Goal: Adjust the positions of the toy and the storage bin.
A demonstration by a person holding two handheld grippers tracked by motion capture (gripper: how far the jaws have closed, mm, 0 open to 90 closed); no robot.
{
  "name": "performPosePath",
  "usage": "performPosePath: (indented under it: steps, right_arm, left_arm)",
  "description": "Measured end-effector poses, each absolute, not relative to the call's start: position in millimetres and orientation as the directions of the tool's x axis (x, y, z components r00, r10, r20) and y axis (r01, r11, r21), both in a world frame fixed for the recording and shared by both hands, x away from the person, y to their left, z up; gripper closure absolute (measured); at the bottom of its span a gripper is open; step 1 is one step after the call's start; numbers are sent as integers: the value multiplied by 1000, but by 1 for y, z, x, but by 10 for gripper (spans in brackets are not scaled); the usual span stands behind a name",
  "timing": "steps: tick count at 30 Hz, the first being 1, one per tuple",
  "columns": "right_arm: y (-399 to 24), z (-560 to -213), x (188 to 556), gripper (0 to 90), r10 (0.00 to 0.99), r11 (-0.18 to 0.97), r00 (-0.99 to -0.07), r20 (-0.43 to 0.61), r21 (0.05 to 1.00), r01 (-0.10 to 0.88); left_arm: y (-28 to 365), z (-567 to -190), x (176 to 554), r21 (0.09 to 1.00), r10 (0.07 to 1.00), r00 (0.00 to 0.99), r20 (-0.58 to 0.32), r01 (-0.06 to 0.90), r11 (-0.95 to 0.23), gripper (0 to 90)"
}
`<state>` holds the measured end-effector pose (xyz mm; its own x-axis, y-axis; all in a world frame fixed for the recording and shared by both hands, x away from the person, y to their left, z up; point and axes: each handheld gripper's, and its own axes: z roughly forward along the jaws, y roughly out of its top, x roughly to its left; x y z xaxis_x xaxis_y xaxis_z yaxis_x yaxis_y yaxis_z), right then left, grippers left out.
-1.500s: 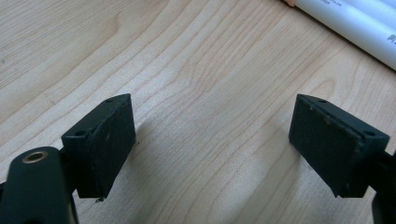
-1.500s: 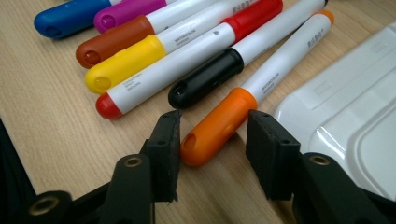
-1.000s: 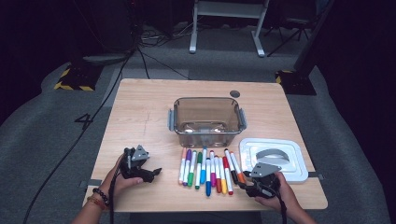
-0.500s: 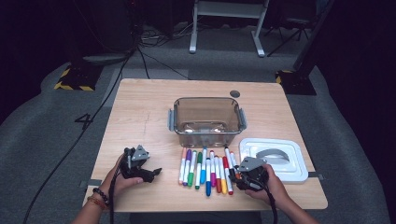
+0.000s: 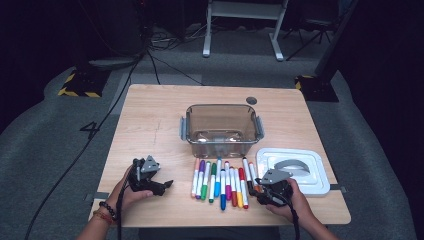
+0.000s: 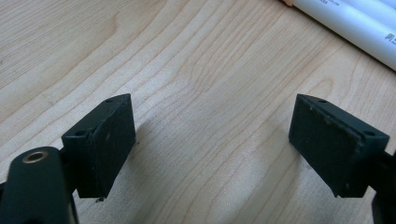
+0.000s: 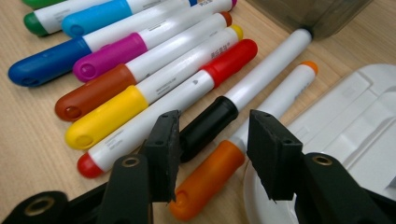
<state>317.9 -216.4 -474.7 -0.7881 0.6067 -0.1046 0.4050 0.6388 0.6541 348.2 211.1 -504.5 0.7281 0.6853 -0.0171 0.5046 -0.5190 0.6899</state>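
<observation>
A row of several coloured markers (image 5: 220,180) lies on the wooden table (image 5: 150,125) in front of a clear container (image 5: 221,125). My right gripper (image 5: 254,190) is low at the row's right end. In the right gripper view its jaws (image 7: 215,140) straddle the black marker's cap (image 7: 210,121) and the orange marker (image 7: 210,172). The jaws have just been closing, but a gap still shows at the right pad. My left gripper (image 5: 167,185) rests left of the row, open over bare wood (image 6: 210,140).
A white lid (image 5: 300,170) lies flat right of the markers, close to my right gripper. A dark round hole (image 5: 251,100) marks the table's far side. The table's front edge runs just under both hands.
My right gripper has shifted left from the lid's edge onto the right end of the marker row. The left gripper has stayed put.
</observation>
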Motion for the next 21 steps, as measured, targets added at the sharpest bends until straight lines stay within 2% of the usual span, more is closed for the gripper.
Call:
performPosePath:
  steps: [8, 12, 14, 16, 21]
  right_arm:
    - [-228, -478, 309, 539, 622, 631, -779, -78, 639, 439]
    - [-229, -477, 309, 533, 608, 635, -791, -69, 640, 432]
    - [-230, -477, 309, 514, 598, 621, -801, -20, 643, 448]
    - [-231, -476, 308, 509, 595, 626, -803, -30, 644, 440]
    - [-243, -469, 308, 582, 604, 584, -797, 14, 673, 454]
  left_arm:
    - [211, -505, 348, 691, 683, 731, -14, 501, -522, 151]
    - [211, -505, 348, 690, 683, 731, -14, 501, -522, 151]
    - [211, -505, 348, 690, 682, 731, -14, 501, -522, 152]
    - [211, -505, 348, 691, 683, 731, -14, 501, -522, 152]
    - [211, -505, 348, 690, 682, 731, -14, 501, -522, 151]
